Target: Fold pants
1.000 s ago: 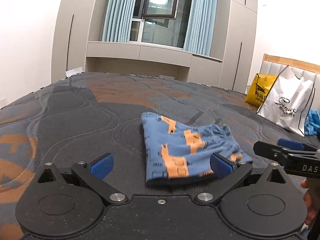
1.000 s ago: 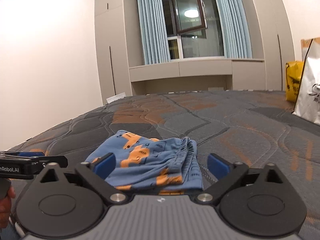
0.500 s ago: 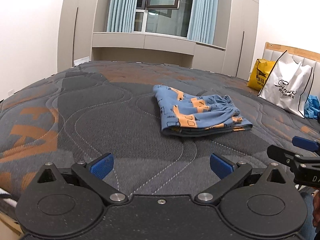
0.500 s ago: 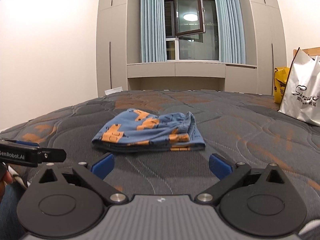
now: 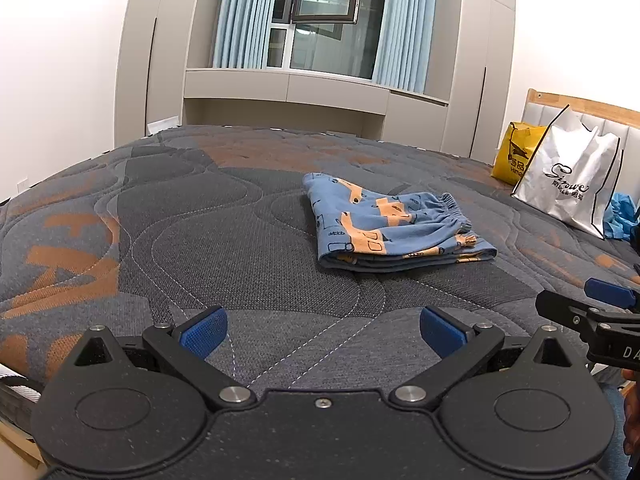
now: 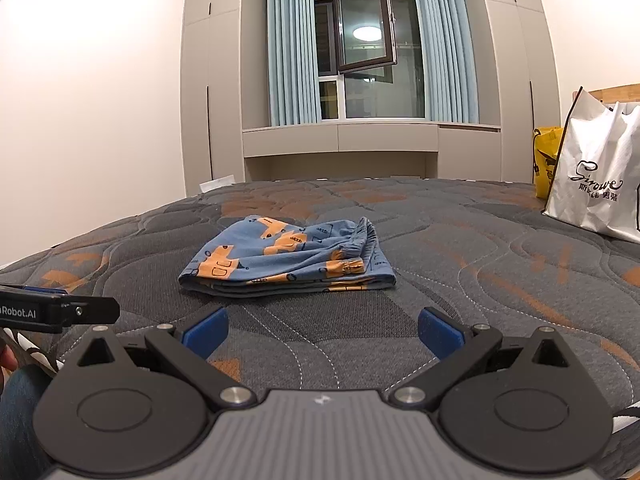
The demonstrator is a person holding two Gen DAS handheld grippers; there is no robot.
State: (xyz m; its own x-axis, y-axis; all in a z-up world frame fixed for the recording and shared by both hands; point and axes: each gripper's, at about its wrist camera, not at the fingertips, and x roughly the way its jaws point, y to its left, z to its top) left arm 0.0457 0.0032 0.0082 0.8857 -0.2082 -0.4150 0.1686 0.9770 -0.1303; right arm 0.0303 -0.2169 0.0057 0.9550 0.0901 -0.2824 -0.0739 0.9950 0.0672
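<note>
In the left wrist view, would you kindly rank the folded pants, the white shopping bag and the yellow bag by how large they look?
1. Folded pants, though nearness to the camera helps; the white shopping bag looks nearly as big.
2. White shopping bag.
3. Yellow bag, clearly smallest, partly hidden behind the white one.

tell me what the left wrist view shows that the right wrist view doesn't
Only the left wrist view: crumpled blue fabric beside the white shopping bag and the padded headboard.
Only the right wrist view: a jeans-clad leg at the lower left.
Both: the folded pants lying on the mattress, the yellow bag, and open left tongs and right tongs, holding nothing.
</note>
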